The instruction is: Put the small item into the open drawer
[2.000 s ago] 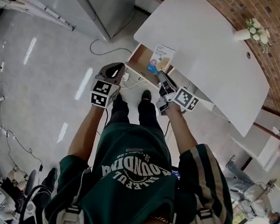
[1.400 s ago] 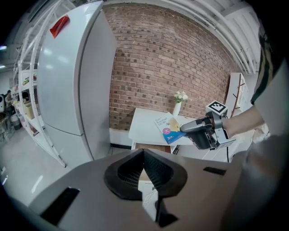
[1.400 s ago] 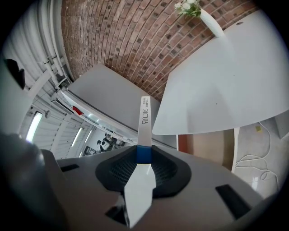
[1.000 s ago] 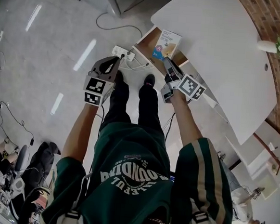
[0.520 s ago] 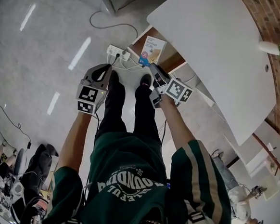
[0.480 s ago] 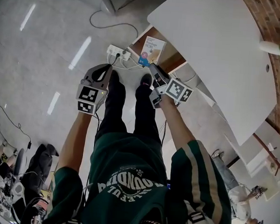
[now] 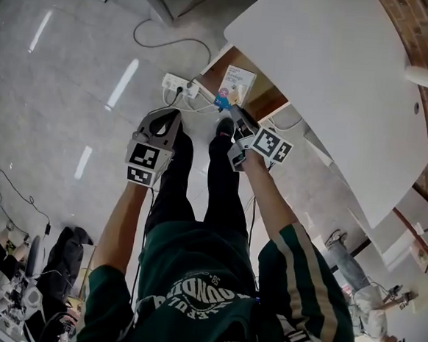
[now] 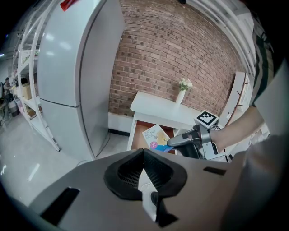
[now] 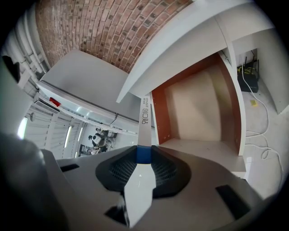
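Below the white table (image 7: 332,73), a drawer (image 7: 262,97) stands open. The right gripper (image 7: 231,109) clamps a white-and-blue packet (image 7: 236,84) whose print looks too small to read. The left gripper (image 7: 172,115) has its jaws together, empty.

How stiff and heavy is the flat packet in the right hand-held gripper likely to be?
Probably fairly stiff: the flat packet juts straight from the right hand-held gripper without drooping. Likely light: it looks thin edge-on. Flat, so unlikely to roll.

The left gripper (image 8: 143,153), jaws together at the tips, faces a white table (image 8: 158,107) with an open drawer (image 8: 137,134) against a brick wall (image 8: 171,49). There the right gripper (image 8: 168,144) pinches a booklet (image 8: 155,134) by its blue corner; a vase of flowers (image 8: 182,91) stands on top.
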The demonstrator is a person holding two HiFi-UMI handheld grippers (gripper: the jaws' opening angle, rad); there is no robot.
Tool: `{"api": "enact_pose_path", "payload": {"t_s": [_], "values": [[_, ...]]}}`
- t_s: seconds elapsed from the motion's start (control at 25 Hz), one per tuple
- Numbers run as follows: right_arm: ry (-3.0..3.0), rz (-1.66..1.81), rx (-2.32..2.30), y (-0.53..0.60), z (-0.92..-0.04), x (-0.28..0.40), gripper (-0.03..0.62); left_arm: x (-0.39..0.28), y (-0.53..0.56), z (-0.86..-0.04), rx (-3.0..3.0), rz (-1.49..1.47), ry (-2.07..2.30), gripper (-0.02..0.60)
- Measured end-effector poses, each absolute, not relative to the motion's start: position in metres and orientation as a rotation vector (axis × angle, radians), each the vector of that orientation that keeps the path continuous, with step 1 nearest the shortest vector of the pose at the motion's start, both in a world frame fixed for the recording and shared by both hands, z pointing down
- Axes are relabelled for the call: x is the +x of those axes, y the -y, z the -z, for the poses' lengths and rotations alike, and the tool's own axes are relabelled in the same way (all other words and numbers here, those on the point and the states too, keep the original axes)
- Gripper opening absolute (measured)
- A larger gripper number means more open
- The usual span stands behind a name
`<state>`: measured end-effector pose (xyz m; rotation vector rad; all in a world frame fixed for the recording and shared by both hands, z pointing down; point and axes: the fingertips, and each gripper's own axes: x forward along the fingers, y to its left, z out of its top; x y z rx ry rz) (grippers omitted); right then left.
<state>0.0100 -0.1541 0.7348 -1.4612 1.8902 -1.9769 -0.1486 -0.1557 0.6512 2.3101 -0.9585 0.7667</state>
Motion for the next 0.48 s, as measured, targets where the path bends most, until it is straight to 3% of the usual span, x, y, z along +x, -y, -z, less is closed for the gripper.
{"api": "enact_pose_path", "payload": {"t_s": [0.48], "values": [[-1.69,1.998,-1.637,0.172,-0.799,0.046,0.109,-0.127,0.162,-0.676,2.317,-0.747,0.908,0.015]]}}
